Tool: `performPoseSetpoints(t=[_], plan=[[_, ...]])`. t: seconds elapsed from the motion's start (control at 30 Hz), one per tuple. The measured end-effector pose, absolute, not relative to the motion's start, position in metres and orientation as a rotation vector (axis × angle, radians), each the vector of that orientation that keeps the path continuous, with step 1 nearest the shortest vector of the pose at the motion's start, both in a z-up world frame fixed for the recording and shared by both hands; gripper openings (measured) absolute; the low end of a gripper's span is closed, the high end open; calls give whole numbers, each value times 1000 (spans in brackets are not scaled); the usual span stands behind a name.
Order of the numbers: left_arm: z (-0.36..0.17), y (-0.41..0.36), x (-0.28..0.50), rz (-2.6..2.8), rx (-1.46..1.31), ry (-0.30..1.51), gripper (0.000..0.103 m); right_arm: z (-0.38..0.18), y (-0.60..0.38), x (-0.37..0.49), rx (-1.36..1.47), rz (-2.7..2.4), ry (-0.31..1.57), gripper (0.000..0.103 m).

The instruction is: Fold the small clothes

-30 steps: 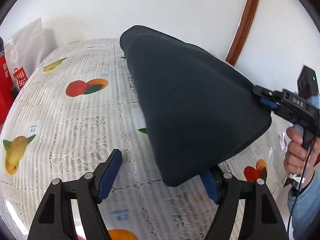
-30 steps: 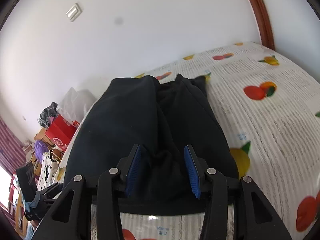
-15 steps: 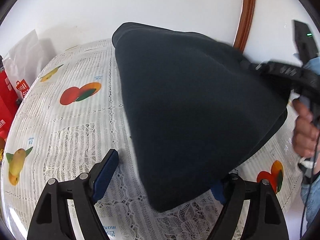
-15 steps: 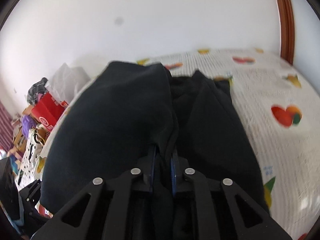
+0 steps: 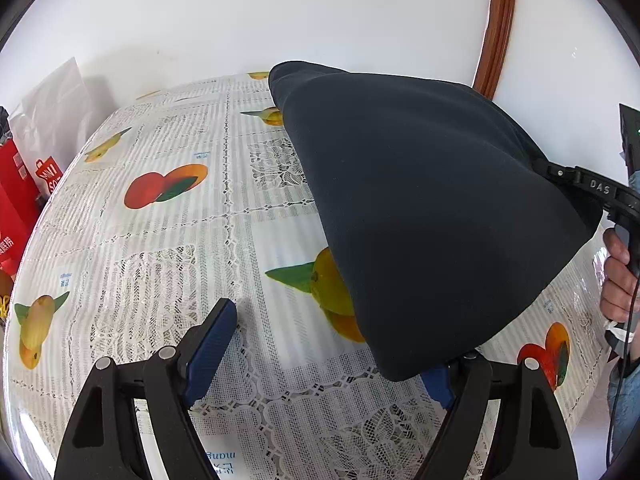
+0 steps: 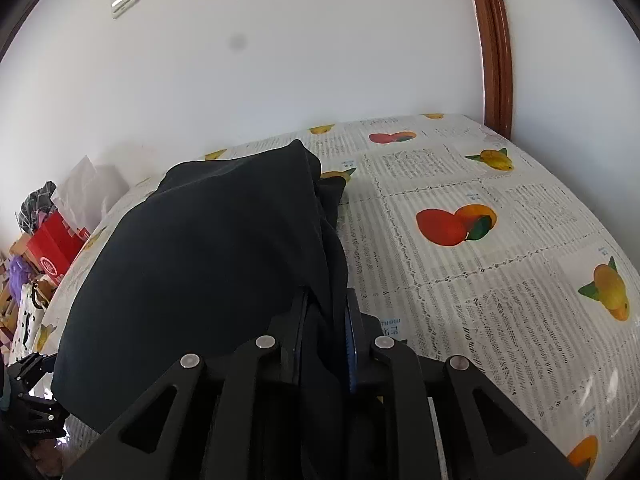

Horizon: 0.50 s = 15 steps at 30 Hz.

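Observation:
A dark navy garment [image 5: 432,208] is lifted off the table, its far end still resting on the fruit-print tablecloth [image 5: 168,240]. My right gripper [image 6: 325,332] is shut on a bunched edge of the garment [image 6: 208,264] and holds it up; it shows at the right of the left wrist view [image 5: 588,188]. My left gripper [image 5: 324,356] is open just above the cloth. The garment's hanging corner drapes over its right finger and hides that pad. The left finger [image 5: 210,344] is clear.
A white wall stands behind the table, with a brown door frame [image 5: 496,28] at the right. Red boxes and bags [image 5: 20,196] crowd the floor at the left, also seen in the right wrist view [image 6: 52,248]. The person's hand [image 5: 620,276] is at the right.
My right gripper closed on the garment and lifted it. The garment rose and shifted across the left wrist view. My left gripper stayed open near the hanging corner.

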<state>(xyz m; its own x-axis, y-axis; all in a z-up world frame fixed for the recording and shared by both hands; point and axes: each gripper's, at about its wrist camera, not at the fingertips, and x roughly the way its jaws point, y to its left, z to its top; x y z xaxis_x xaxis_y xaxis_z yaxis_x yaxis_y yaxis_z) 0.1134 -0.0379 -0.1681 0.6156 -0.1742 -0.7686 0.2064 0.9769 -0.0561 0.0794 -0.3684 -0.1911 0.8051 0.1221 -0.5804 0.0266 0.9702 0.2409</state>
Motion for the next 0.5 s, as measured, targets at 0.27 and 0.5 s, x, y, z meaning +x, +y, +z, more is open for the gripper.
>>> performPoseSetpoints(t=[0.27, 0.5], plan=[[-162, -36, 90, -236, 75, 852, 74, -192, -373, 46, 61, 8, 662, 27], [-141, -14, 63, -311, -44, 818, 62, -167, -393, 11, 125, -14, 607, 32]])
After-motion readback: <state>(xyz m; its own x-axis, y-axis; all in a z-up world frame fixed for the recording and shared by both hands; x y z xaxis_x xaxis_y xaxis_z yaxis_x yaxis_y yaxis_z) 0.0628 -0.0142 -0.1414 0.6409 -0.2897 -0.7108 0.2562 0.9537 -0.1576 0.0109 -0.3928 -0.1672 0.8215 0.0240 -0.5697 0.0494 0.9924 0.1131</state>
